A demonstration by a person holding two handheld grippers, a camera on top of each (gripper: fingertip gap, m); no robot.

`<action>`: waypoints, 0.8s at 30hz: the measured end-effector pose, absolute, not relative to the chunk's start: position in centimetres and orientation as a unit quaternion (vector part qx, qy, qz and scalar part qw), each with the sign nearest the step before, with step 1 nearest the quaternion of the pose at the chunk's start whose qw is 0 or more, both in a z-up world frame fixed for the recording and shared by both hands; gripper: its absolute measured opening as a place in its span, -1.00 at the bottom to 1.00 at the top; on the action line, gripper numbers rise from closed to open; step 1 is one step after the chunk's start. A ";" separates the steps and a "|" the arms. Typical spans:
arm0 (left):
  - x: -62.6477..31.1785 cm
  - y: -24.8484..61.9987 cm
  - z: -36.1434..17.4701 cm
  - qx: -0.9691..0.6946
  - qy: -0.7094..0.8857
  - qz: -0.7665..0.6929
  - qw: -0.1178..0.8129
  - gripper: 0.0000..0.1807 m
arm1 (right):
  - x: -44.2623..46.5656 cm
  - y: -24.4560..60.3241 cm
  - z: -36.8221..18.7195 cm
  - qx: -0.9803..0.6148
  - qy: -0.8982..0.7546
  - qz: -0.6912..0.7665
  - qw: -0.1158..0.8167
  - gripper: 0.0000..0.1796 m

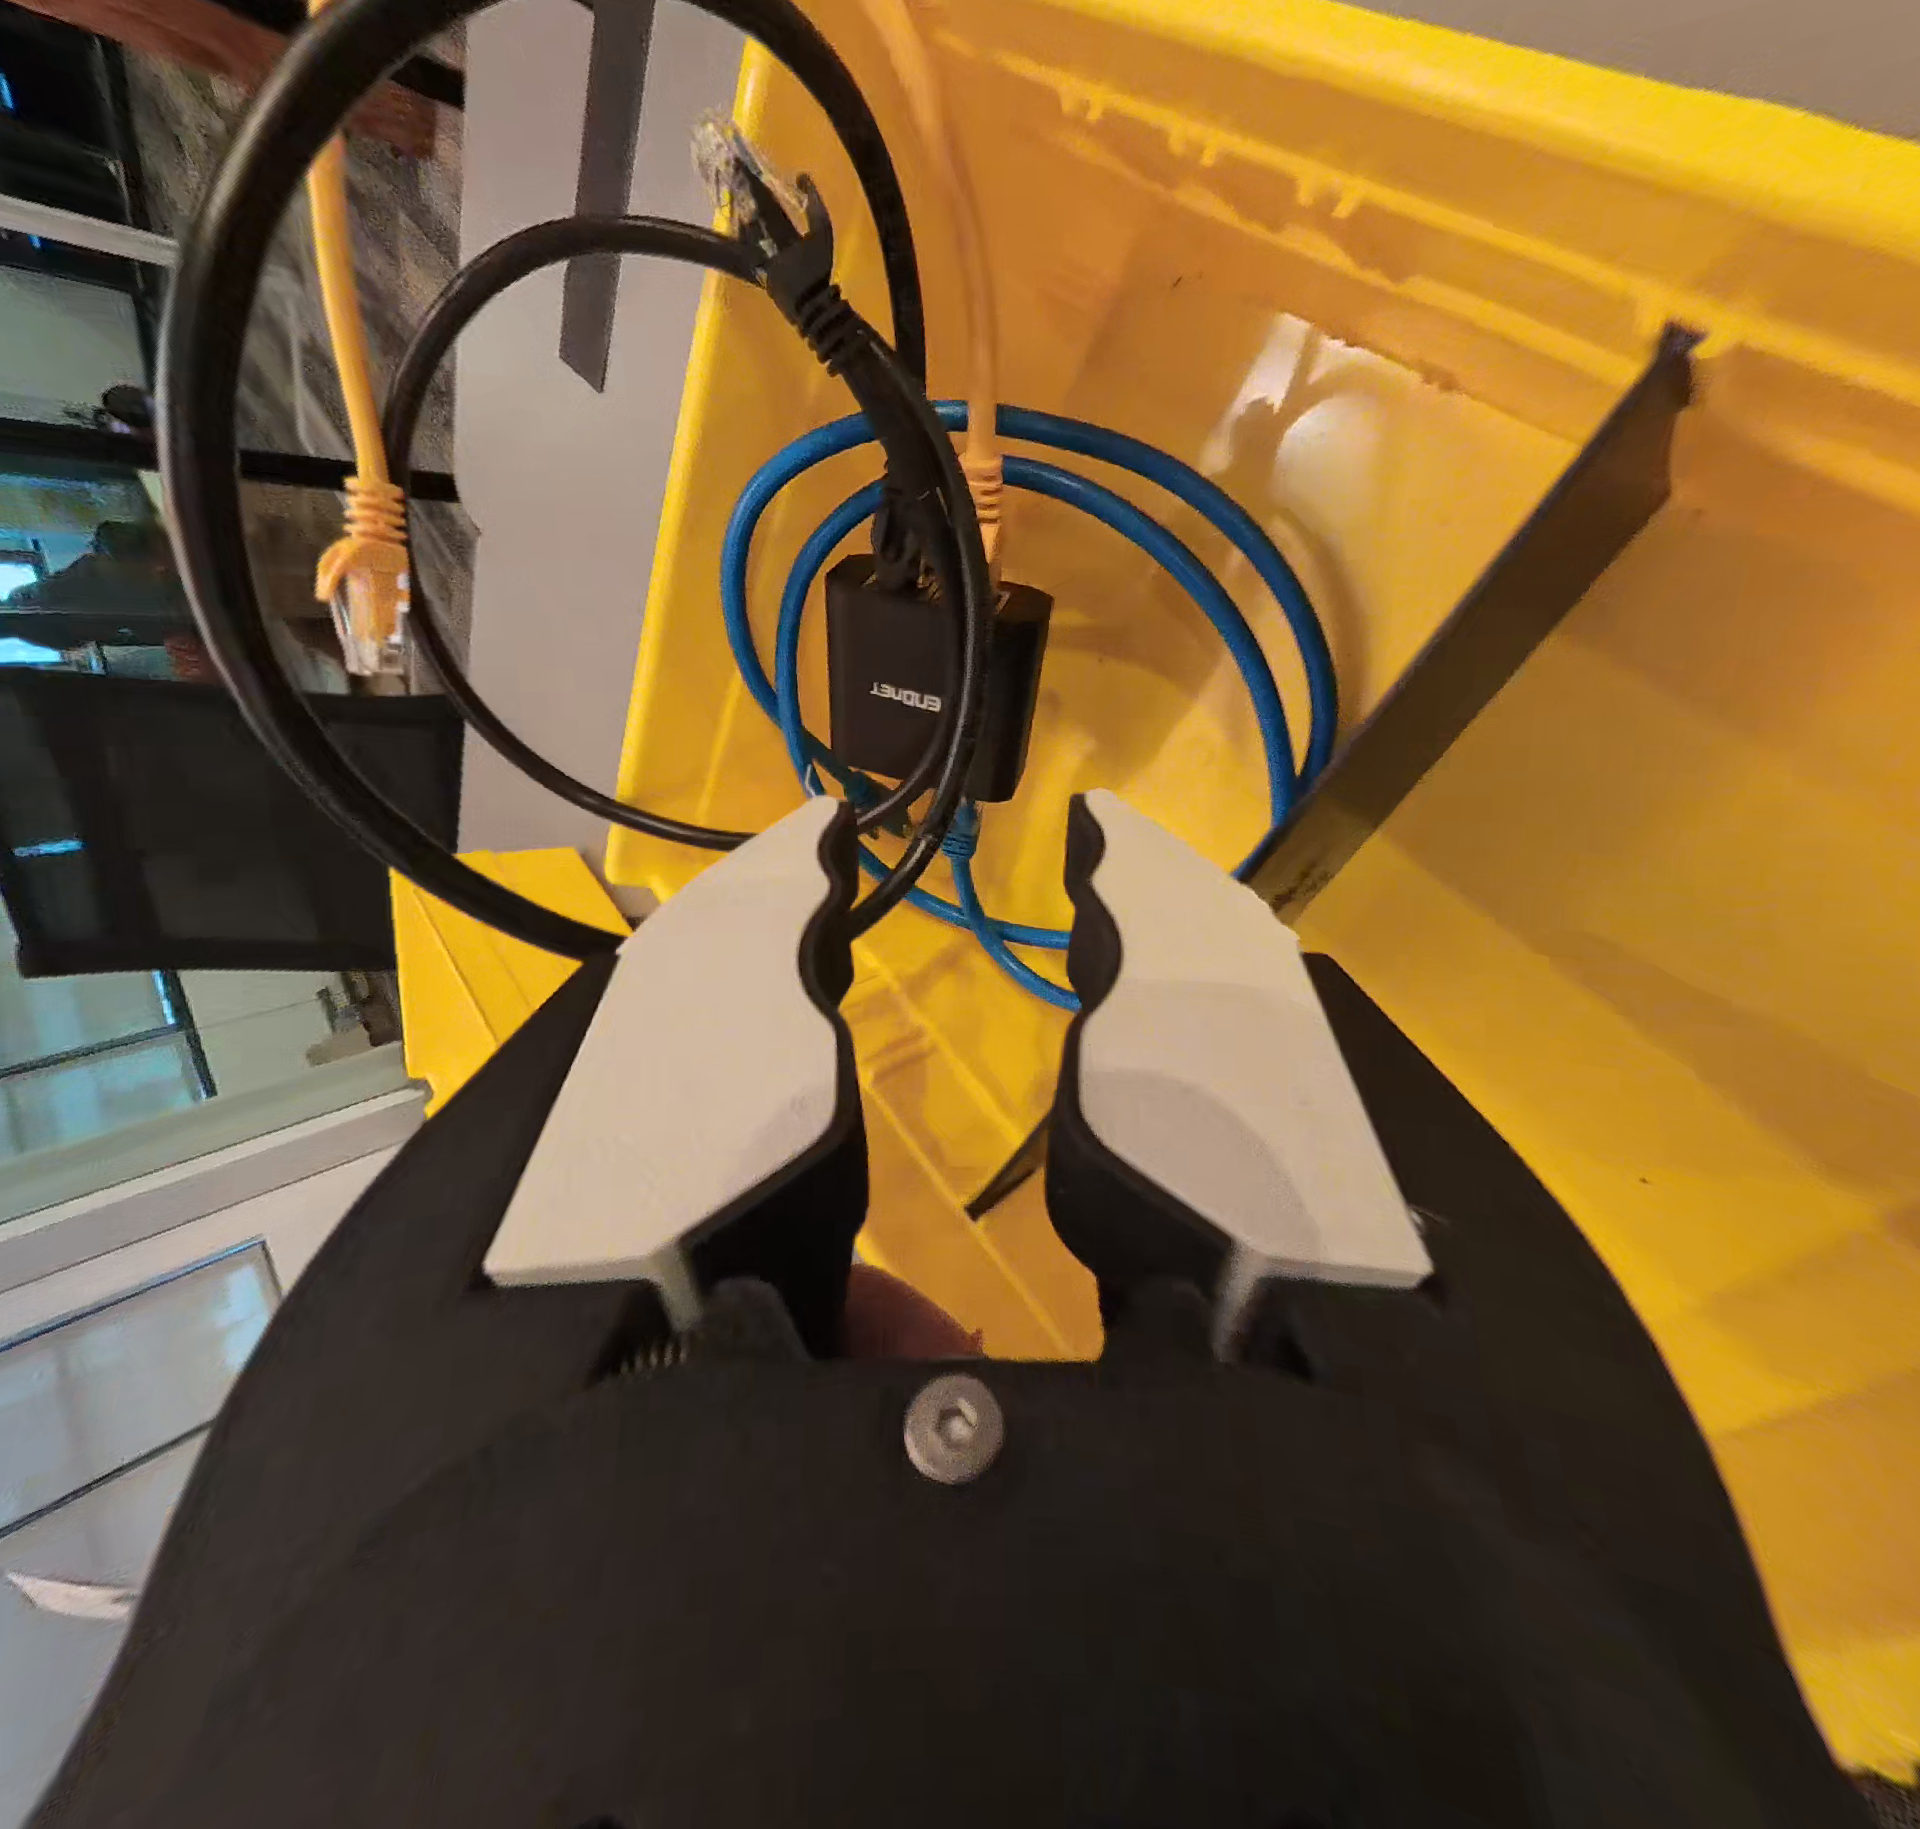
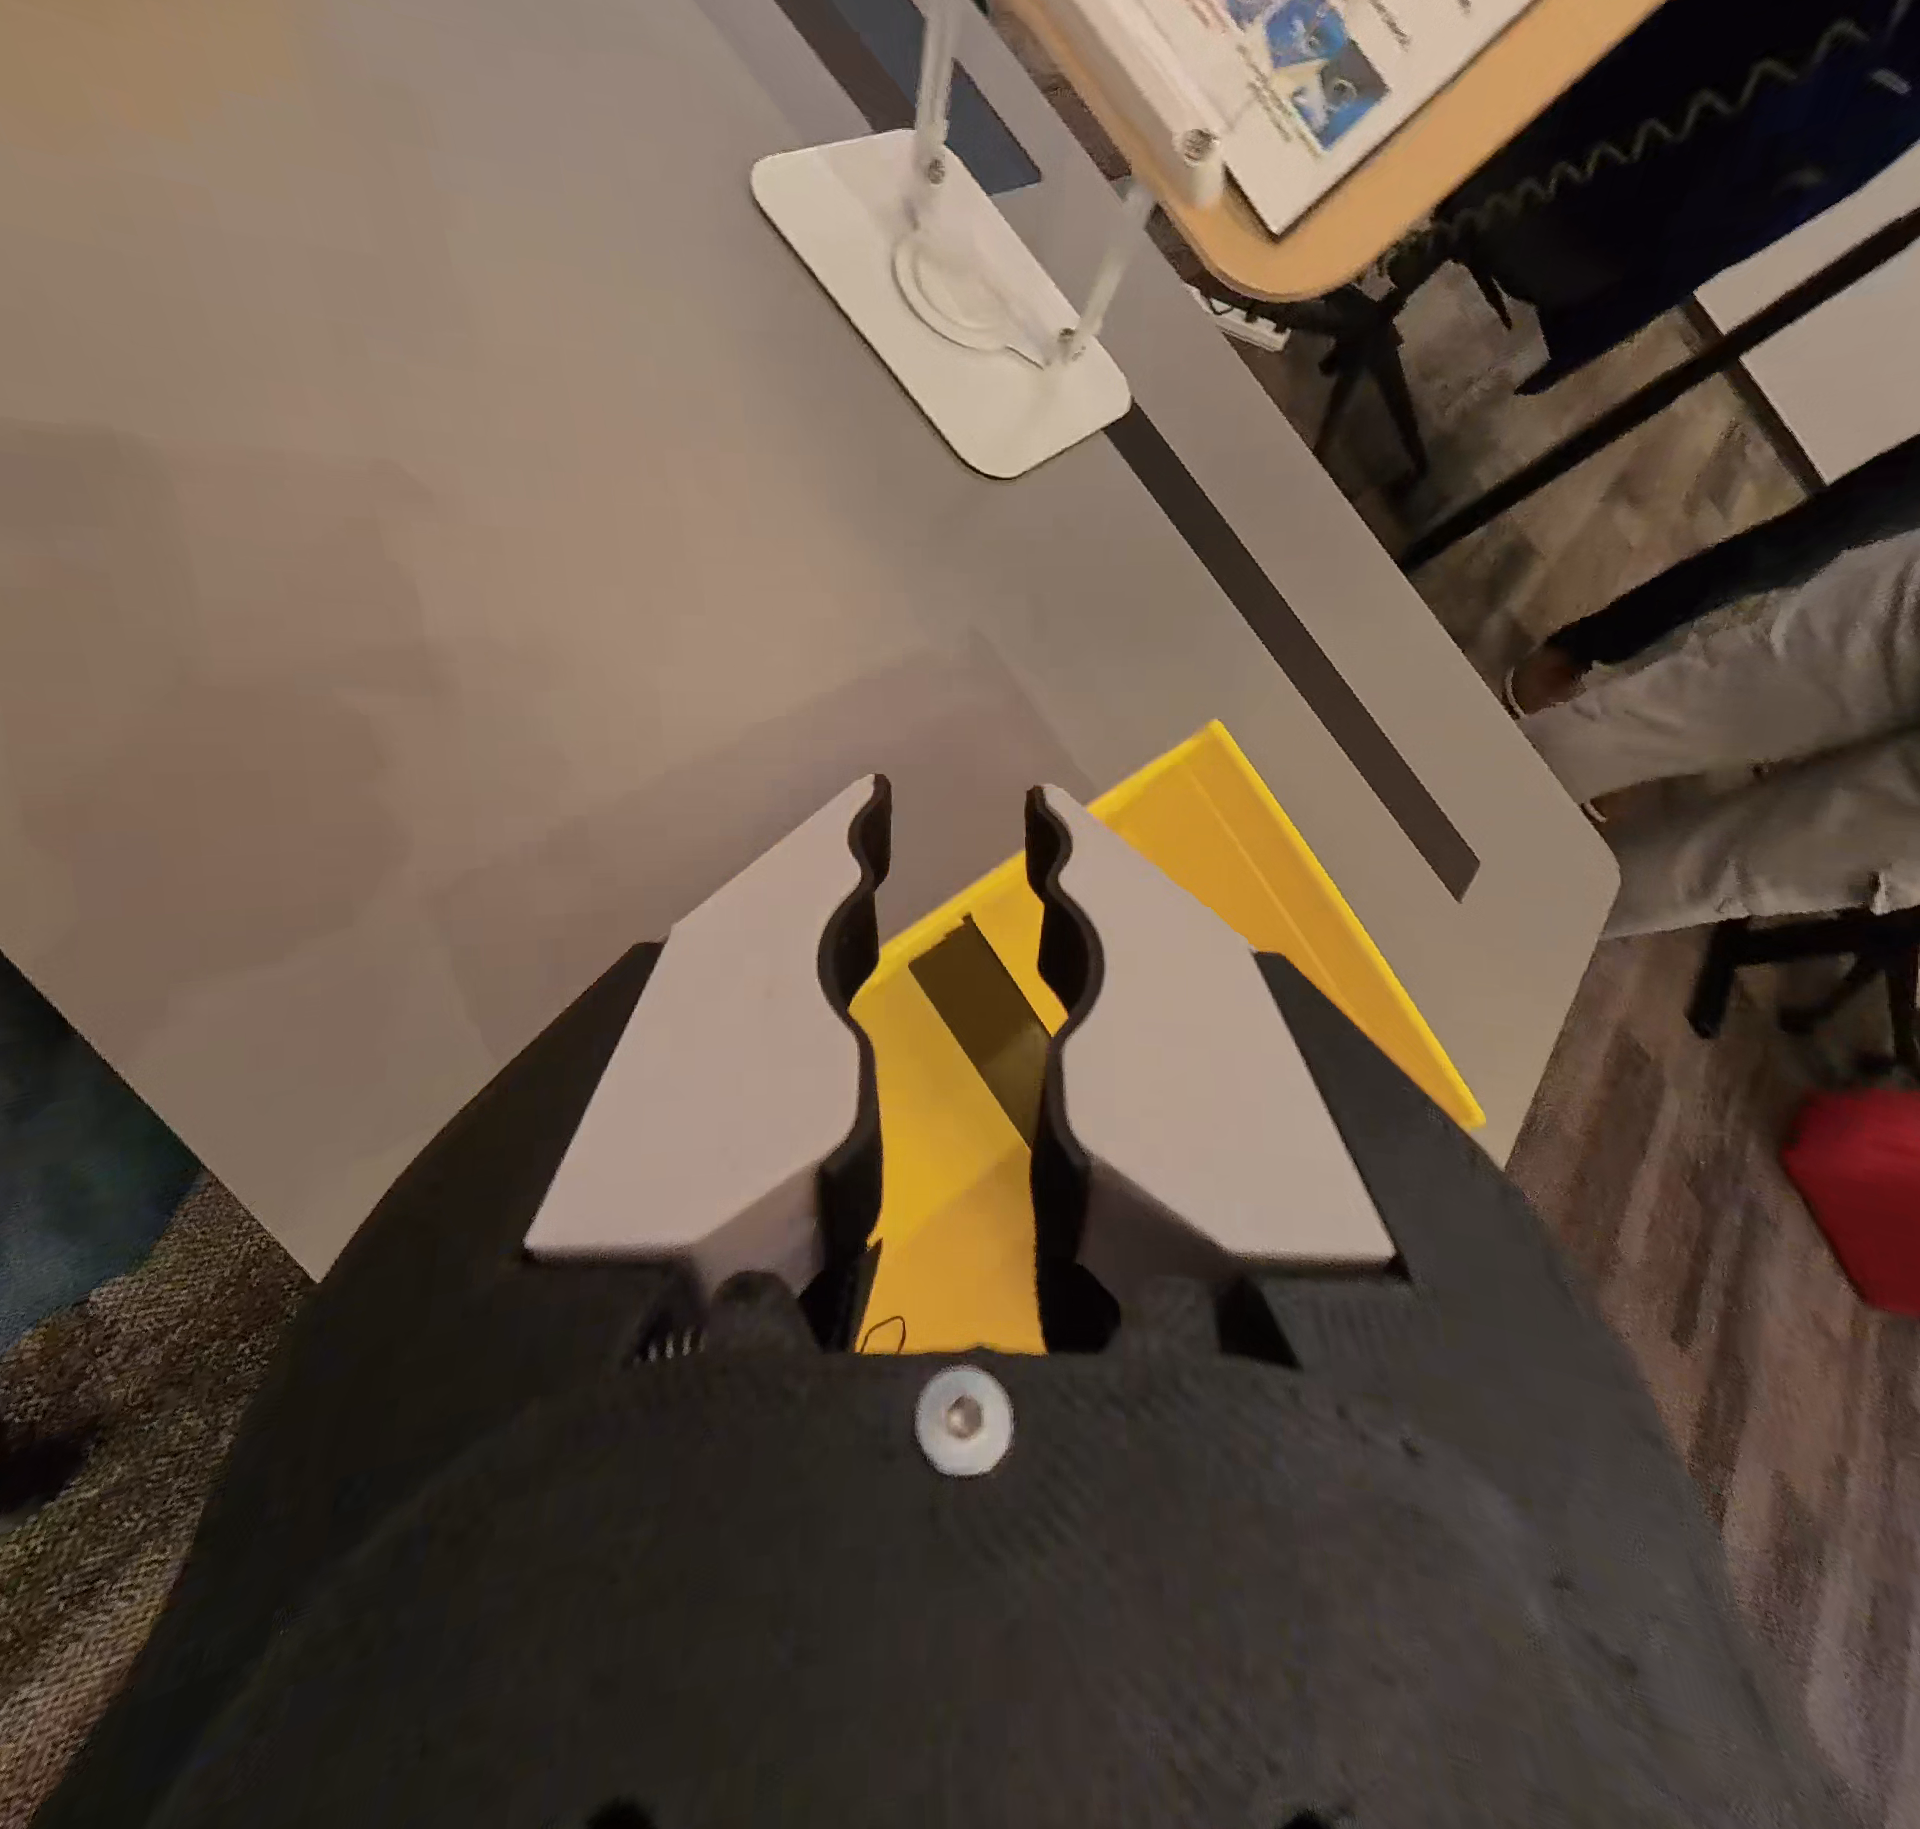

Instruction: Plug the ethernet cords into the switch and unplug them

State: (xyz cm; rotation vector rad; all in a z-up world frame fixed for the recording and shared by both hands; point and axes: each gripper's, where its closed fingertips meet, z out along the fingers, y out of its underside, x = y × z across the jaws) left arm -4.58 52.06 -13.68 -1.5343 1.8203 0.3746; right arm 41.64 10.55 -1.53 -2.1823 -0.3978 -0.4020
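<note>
Grey-padded, our left gripper (image 1: pixel 961 844) stands with jaws parted, gripping nothing, though a black cord (image 1: pixel 208 491) runs past its left finger. Just beyond, inside the yellow bin (image 1: pixel 1455 636), sits the black switch (image 1: pixel 914 688) with a blue cord (image 1: pixel 1288 657) coiled around it; the orange cord (image 1: pixel 358 397) seems plugged in. Our right gripper (image 2: pixel 956 808) hovers agape and empty over the grey table (image 2: pixel 468 429).

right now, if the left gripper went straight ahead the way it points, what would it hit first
Most likely the black cord looping across the left gripper tips, then the blue cord plug and the black switch just beyond, inside the yellow bin. Depth is unclear.
</note>
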 end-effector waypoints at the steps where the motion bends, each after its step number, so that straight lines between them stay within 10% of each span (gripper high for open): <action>1: -4.7 52.5 -13.5 -0.600 0.699 0.150 0.359 -0.59 | 41.2 10.8 -1.8 -0.874 -0.167 -0.162 0.426 -0.74; 24: -2.1 55.4 -15.5 -0.550 0.759 0.074 0.340 -0.65 | 37.5 12.9 -3.2 -0.863 -0.203 -0.097 0.452 -0.76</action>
